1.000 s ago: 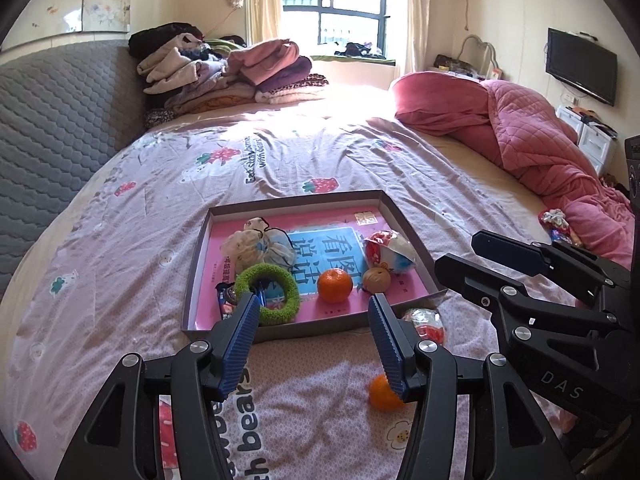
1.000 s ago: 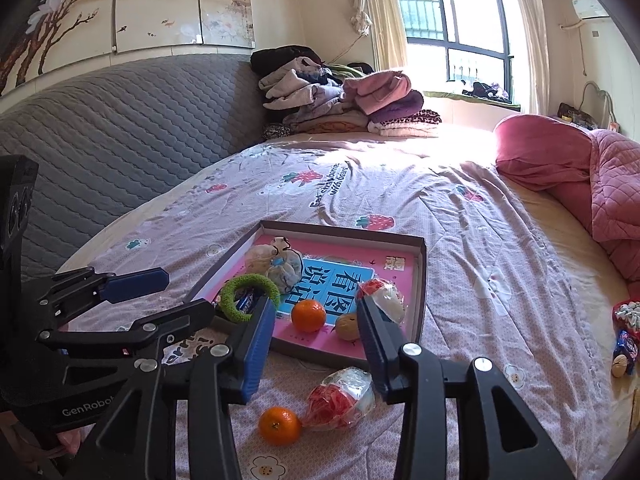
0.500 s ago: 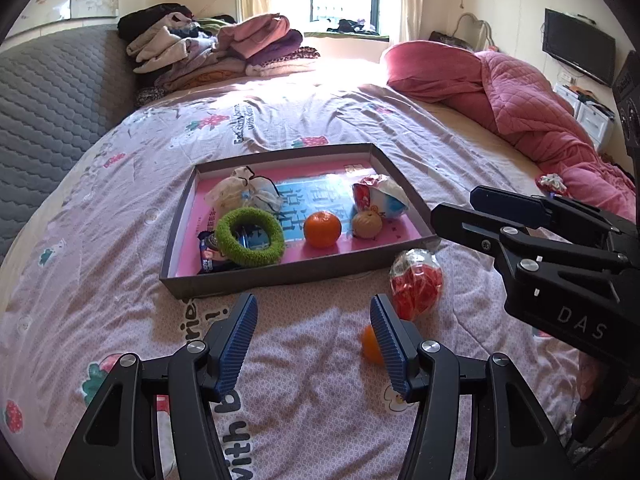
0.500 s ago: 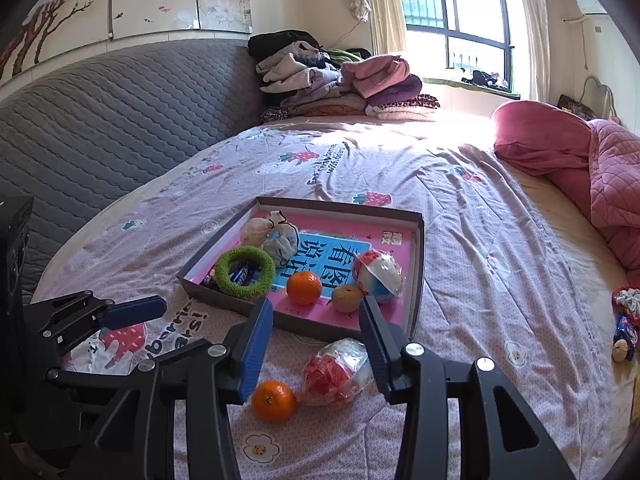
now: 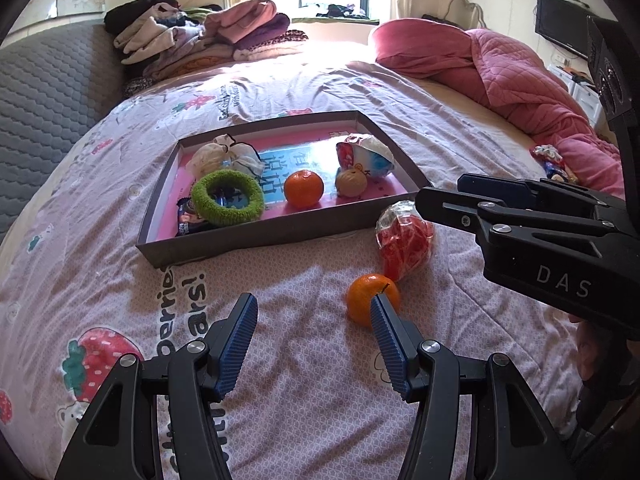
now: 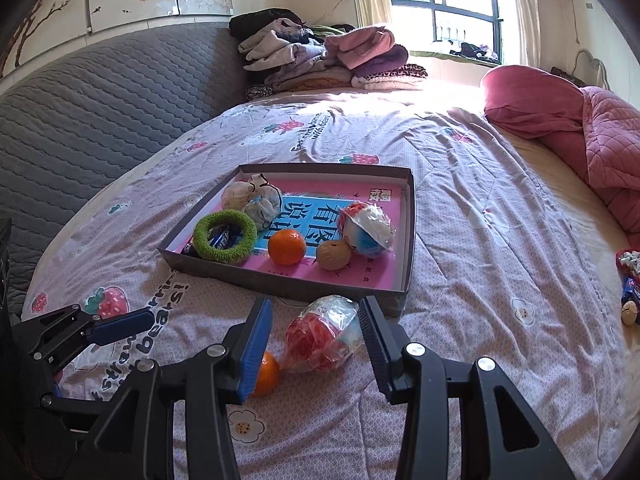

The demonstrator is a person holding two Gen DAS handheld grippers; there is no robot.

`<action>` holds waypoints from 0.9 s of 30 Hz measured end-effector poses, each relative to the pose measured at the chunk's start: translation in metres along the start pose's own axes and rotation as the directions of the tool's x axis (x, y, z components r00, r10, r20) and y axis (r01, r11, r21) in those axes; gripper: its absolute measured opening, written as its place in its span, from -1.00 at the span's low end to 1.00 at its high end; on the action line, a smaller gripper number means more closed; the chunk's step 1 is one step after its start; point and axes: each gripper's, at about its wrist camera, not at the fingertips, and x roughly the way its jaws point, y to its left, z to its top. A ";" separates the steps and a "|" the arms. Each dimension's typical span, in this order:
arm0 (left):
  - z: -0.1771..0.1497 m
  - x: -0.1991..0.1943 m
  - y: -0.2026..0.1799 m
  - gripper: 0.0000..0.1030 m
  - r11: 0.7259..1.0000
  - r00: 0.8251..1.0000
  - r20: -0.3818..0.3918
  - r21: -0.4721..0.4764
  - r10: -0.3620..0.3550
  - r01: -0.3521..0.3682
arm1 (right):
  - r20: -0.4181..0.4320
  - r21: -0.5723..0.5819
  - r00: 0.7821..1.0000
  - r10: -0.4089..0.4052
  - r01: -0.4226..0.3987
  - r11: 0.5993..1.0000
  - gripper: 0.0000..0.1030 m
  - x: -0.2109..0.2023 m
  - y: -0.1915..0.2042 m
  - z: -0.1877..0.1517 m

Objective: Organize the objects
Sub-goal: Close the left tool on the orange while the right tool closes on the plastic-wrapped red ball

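Observation:
A shallow grey box point(image 5: 256, 240) point(image 6: 288, 286) with a pink floor lies on the bed. It holds a green fuzzy ring point(image 5: 228, 198), an orange point(image 5: 304, 188), a tan ball point(image 5: 350, 180), a wrapped red-white-blue snack point(image 5: 366, 154) and a pale cloth bundle point(image 5: 224, 156). In front of the box lie a loose orange point(image 5: 366, 294) point(image 6: 266, 374) and a clear bag of red pieces point(image 5: 404, 238) point(image 6: 320, 332). My left gripper point(image 5: 314, 320) is open, its right fingertip just in front of the loose orange. My right gripper point(image 6: 316, 318) is open, its jaws either side of the bag.
Folded clothes point(image 6: 320, 56) are piled at the bed's far end. A pink quilt point(image 5: 512, 76) lies on the right. Small wrapped items point(image 6: 630, 284) lie at the right edge. A grey quilted headboard point(image 6: 88, 112) runs along the left.
Both grippers moved forward and down toward the bed. The loose orange and red bag now sit at the fingertips; the right jaws now flank the bag.

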 end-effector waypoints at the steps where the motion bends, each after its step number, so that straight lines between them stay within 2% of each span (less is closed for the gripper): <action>1: -0.001 0.000 -0.001 0.17 1.000 1.000 -0.001 0.002 -0.002 0.002 | -0.003 -0.002 1.000 0.000 0.000 1.000 -0.12 0.001 0.001 -0.001; 27: -0.008 0.027 -0.022 0.17 0.996 0.996 -0.029 0.045 -0.081 0.082 | -0.066 0.036 0.998 0.012 -0.010 0.999 -0.12 0.024 -0.006 -0.010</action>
